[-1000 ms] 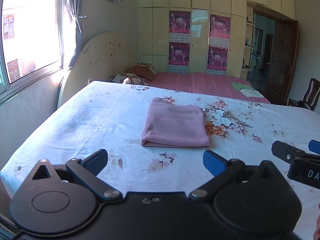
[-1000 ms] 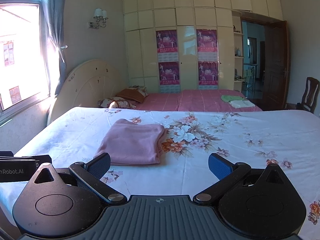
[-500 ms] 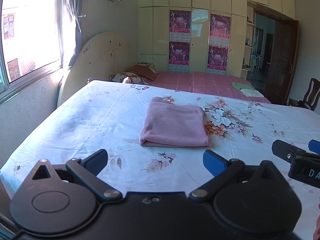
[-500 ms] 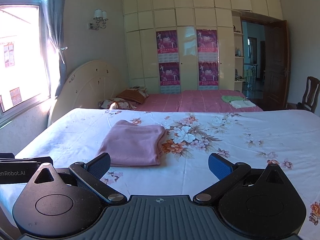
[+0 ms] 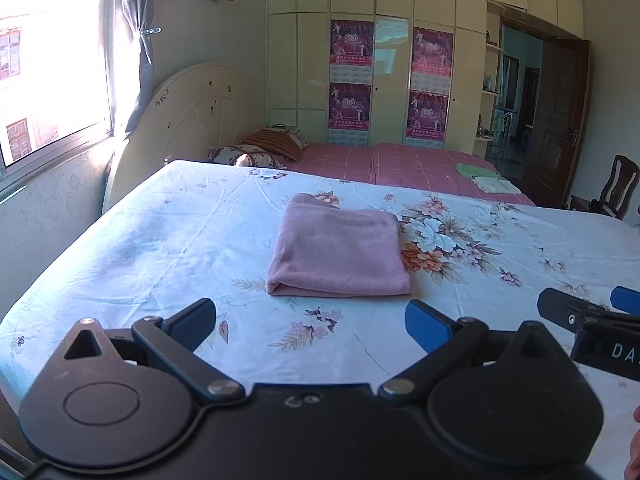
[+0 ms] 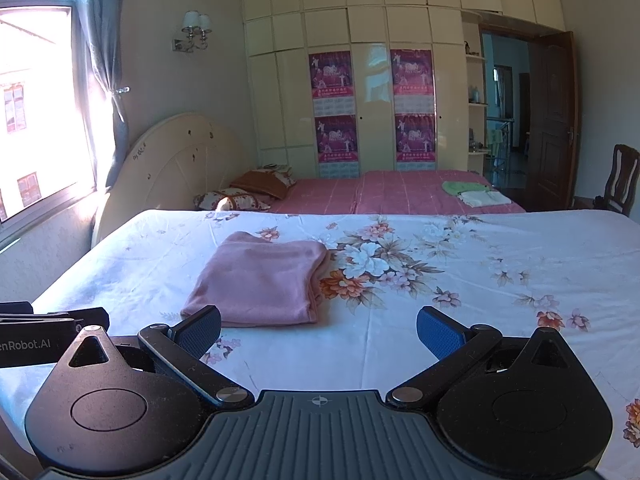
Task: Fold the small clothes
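A pink garment (image 5: 338, 252) lies folded into a flat rectangle on the white floral bedsheet (image 5: 160, 240); the right wrist view shows it too (image 6: 260, 280), ahead and to the left. My left gripper (image 5: 312, 324) hovers open just short of the garment's near edge, nothing between its fingers. My right gripper (image 6: 318, 330) is also open and empty, at the garment's near right corner. Each gripper appears at the edge of the other's view.
A second bed with a pink cover (image 6: 392, 192) stands behind, carrying pillows (image 6: 240, 196) and folded green and white cloths (image 6: 472, 192). A window and curtain are at left, a wardrobe wall behind, an open door and wooden chair (image 6: 620, 180) at right.
Both grippers have drifted very slightly; the garment sits marginally more to the left in the left wrist view. Both stay open and the garment has not moved.
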A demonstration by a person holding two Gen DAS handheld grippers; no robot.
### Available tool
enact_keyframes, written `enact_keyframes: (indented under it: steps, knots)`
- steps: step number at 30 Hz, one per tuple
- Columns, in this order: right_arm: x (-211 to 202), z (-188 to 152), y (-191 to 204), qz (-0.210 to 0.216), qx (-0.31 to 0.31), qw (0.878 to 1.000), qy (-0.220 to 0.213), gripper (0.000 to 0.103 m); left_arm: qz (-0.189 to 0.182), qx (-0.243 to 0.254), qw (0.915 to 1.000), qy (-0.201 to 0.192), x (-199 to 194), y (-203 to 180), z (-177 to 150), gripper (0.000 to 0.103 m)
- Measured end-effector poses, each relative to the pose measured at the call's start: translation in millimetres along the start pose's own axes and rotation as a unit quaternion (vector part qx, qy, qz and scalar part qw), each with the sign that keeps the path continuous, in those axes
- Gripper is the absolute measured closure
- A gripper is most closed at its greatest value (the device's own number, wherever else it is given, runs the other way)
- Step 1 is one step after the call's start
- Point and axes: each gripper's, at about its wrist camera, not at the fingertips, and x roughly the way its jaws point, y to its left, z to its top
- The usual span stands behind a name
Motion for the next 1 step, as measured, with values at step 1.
enact_keyframes:
  steps: [1]
  knots:
    - [3.9,-0.9,-1.8,-0.002,0.002,1.0,0.004,0.0,-0.004,-0.001,1.0,0.008,5.5,0.5,0.9,0.002]
